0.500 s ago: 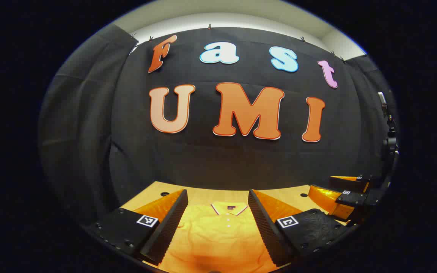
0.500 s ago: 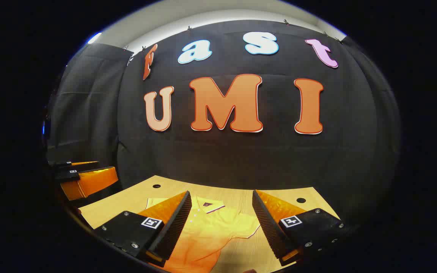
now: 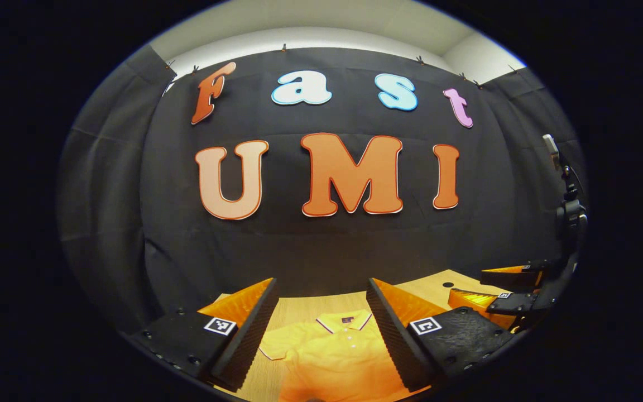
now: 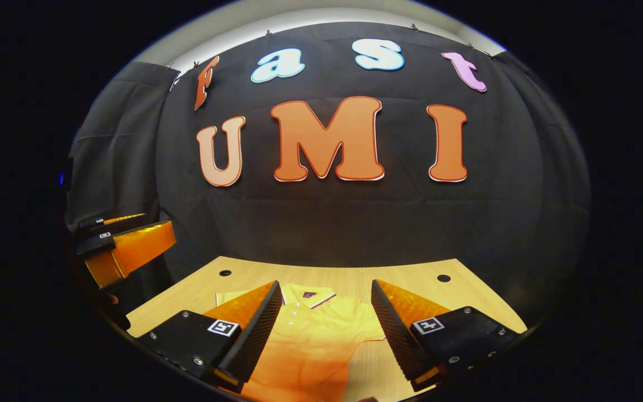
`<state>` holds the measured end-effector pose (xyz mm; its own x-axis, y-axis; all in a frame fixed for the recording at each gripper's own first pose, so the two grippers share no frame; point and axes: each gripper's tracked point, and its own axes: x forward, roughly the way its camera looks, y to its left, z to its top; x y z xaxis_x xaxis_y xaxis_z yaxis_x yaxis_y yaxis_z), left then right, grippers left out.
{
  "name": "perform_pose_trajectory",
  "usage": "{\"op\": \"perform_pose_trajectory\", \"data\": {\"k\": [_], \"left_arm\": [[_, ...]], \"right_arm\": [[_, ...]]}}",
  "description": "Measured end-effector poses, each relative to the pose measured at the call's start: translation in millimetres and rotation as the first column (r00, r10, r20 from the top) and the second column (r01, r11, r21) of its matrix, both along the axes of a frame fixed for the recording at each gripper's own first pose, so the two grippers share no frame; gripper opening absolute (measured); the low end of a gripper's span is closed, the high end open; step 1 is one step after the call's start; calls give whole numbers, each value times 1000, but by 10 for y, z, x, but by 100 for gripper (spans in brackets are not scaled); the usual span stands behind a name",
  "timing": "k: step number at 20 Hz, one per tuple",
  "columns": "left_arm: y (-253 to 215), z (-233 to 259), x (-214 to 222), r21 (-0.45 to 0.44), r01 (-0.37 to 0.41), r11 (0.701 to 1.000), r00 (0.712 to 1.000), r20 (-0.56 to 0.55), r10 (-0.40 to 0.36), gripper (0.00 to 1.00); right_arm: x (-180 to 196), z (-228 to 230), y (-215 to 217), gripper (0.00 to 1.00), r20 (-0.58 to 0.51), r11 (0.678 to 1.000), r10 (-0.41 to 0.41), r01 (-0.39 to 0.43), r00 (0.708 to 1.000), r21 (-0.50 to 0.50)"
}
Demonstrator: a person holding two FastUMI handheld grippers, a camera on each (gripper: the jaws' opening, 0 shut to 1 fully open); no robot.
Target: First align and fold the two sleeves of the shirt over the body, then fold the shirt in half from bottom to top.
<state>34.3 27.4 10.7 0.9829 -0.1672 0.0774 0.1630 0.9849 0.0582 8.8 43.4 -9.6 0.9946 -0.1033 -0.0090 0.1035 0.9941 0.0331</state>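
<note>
A yellow polo shirt (image 3: pixel 332 354) lies flat on the wooden table (image 3: pixel 293 315), collar toward the far wall, one short sleeve (image 3: pixel 279 345) spread to the left. In the left gripper view my left gripper (image 3: pixel 321 329) stands open above the shirt's chest, nothing between its fingers. The right gripper (image 3: pixel 508 290) shows at the far right of that view. In the right gripper view the shirt (image 4: pixel 313 340) lies below my open right gripper (image 4: pixel 326 326), a sleeve (image 4: pixel 363 326) reaching toward the right finger. The left gripper (image 4: pixel 123 245) hangs at the left edge there.
The wooden table (image 4: pixel 411 279) has a small round hole near each far corner (image 4: pixel 443 277) (image 4: pixel 225 273). A black cloth wall closes the booth behind it. A camera stand (image 3: pixel 570 206) rises at the right of the left gripper view.
Both grippers have shifted a little: the left view now shows the shirt's left sleeve and more table, and the right view has swung so the shirt sits more centred between its fingers.
</note>
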Motion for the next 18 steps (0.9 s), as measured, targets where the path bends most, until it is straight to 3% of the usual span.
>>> {"op": "perform_pose_trajectory", "data": {"k": [5,10,18], "left_arm": [[275,-32,69,9,8,1000,999,31,-8,97],[372,-174,91,-2,23,1000,1000,14,-23,97],[285,-183,83,65,-95,993,995,11,94,96]], "right_arm": [[99,-63,56,97,-2,996,-88,88,996,-4],[150,-212,-201,97,-55,986,-168,168,984,2],[575,-629,-926,97,-195,985,-166,174,967,24]]}}
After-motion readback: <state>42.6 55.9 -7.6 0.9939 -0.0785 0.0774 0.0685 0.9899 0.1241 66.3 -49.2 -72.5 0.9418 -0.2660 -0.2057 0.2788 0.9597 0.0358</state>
